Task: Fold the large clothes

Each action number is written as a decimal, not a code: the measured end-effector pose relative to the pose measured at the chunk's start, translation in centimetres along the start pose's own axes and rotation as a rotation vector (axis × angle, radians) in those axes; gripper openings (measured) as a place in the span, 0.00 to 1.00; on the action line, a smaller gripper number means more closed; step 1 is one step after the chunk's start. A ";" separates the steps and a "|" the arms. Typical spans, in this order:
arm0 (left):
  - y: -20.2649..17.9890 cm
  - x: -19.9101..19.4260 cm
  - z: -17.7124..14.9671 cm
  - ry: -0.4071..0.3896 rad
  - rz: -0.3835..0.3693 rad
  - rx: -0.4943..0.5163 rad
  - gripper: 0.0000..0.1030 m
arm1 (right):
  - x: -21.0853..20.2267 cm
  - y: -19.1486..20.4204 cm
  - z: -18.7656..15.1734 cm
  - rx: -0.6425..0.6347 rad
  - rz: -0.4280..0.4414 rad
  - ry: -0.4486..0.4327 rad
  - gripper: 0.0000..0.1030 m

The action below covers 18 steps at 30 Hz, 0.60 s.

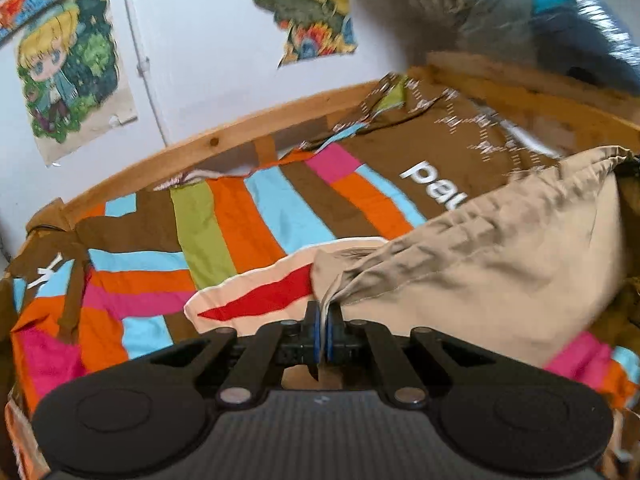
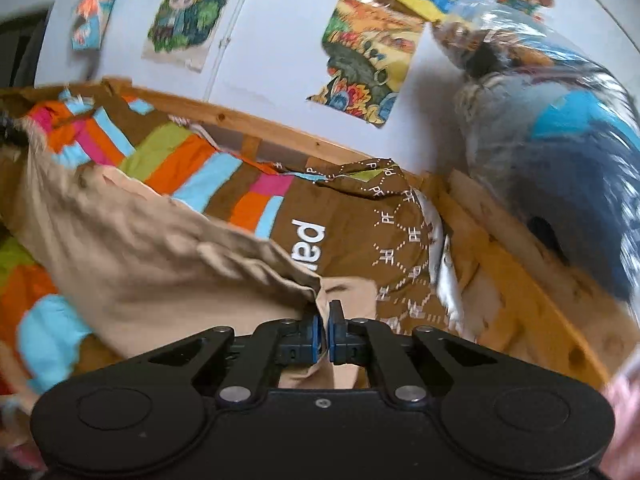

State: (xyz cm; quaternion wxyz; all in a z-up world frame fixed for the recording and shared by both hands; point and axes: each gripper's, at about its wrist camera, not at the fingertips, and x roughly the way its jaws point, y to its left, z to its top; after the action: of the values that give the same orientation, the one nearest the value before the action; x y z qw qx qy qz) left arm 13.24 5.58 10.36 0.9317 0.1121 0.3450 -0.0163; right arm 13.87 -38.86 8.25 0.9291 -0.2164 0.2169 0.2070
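Nearest the lens, the left gripper (image 1: 323, 322) has its fingers clenched on an edge of the beige garment (image 1: 500, 248); the right gripper (image 2: 325, 322) pinches another edge of the same cloth, fingers closed tight; the garment hangs stretched between them, lifted above the striped bedspread (image 1: 240, 216) on the wooden-framed bed (image 1: 224, 140); the step looks like spreading or carrying a fold over; next, both hands likely need to lower together, keeping the edges aligned.
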 end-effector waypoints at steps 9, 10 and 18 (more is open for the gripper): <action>1.6 14.1 2.0 0.125 0.010 -0.103 0.03 | 14.2 -2.6 1.6 0.118 0.049 0.112 0.05; 1.6 15.2 2.0 0.139 0.007 -0.110 0.03 | 15.3 -2.6 1.1 0.132 0.051 0.127 0.05; 3.4 19.8 1.0 0.230 -0.082 -0.300 0.17 | 20.9 -3.1 -2.4 0.200 0.063 0.210 0.14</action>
State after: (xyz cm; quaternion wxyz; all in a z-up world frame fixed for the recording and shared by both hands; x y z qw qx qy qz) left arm 29.33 9.62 -1.00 0.8909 -0.0413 0.4521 0.0105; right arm 31.72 -36.54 -2.99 0.9112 -0.1361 0.3393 0.1897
